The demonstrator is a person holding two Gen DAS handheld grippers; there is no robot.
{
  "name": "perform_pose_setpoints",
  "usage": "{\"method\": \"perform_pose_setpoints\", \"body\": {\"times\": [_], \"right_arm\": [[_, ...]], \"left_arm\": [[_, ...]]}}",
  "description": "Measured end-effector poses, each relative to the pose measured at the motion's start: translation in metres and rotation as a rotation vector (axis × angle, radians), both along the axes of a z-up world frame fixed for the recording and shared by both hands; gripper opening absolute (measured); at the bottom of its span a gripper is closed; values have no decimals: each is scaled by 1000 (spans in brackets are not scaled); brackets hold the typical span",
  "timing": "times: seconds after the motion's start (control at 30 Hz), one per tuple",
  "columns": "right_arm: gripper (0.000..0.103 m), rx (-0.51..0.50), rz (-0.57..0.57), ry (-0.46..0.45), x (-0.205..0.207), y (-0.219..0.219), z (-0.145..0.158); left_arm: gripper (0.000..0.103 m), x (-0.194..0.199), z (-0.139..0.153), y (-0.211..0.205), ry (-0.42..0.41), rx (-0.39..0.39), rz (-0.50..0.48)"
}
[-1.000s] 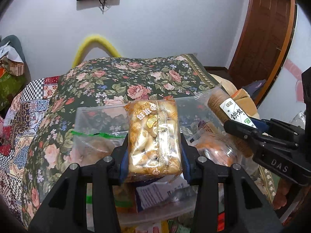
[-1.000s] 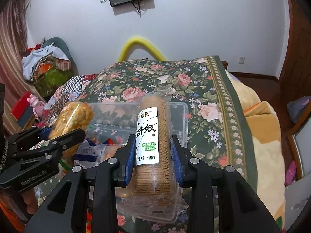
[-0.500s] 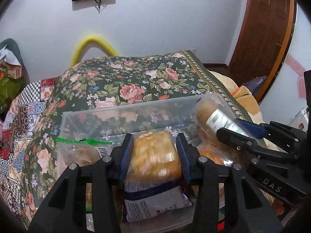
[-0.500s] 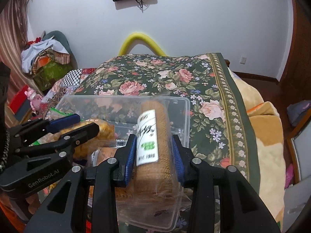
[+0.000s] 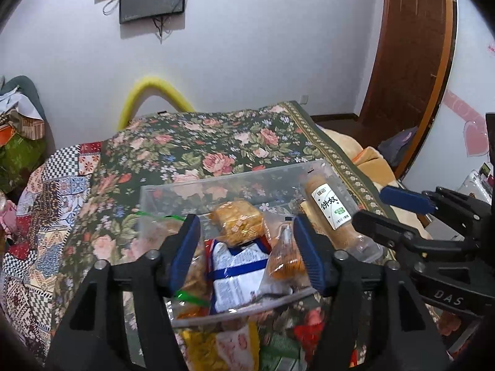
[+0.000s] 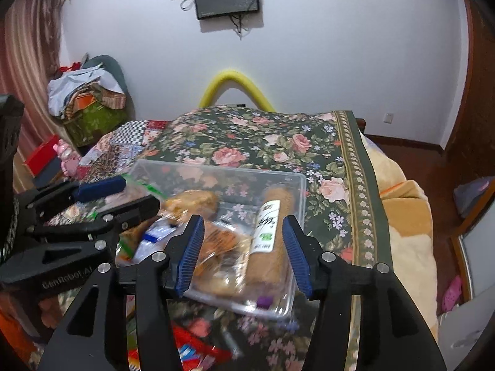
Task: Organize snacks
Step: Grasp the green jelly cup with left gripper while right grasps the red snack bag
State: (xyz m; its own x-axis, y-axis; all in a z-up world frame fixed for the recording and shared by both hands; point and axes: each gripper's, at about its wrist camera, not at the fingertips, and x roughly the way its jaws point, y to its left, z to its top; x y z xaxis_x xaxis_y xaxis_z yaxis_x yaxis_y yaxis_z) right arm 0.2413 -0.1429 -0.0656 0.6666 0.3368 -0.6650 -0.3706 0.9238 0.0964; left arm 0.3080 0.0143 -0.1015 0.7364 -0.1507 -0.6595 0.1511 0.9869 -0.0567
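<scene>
Claws (image 5: pixel 246 249) (image 6: pixel 243 255) agape over snack bin (image 5: pixel 216 190)

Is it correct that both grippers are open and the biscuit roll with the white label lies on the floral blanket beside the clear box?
Not quite. Both grippers, left and right, are open, but the biscuit roll lies inside the clear box, along its right side, as the right wrist view shows.

left hand-held gripper (image 5: pixel 247 252): black frame | blue ribbed pads (image 5: pixel 185 252) | silver screws
</scene>
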Motion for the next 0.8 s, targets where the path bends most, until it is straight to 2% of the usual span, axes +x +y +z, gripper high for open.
{"method": "perform_pose_setpoints", "body": {"times": [0.07, 0.2, 0.33, 0.43, 0.57, 0.8], "right_arm": [[50, 6, 8, -4, -11, -1, 3], [64, 49, 10, 20, -31, -4, 1], [72, 99, 4, 77, -49, -3, -14], [79, 96, 3, 120, -58, 5, -30], [81, 39, -11, 164, -61, 19, -51], [82, 8, 3, 251, -61, 40, -83]], "left_arm": [[67, -8, 4, 5, -3, -1, 8], [69, -30, 5, 19, 13, -30, 20], [69, -54, -4, 29, 36, 4, 27], [69, -71, -13, 36, 56, 32, 30], [69, -92, -26, 47, 86, 46, 40], [69, -114, -47, 61, 144, -19, 66]]}}
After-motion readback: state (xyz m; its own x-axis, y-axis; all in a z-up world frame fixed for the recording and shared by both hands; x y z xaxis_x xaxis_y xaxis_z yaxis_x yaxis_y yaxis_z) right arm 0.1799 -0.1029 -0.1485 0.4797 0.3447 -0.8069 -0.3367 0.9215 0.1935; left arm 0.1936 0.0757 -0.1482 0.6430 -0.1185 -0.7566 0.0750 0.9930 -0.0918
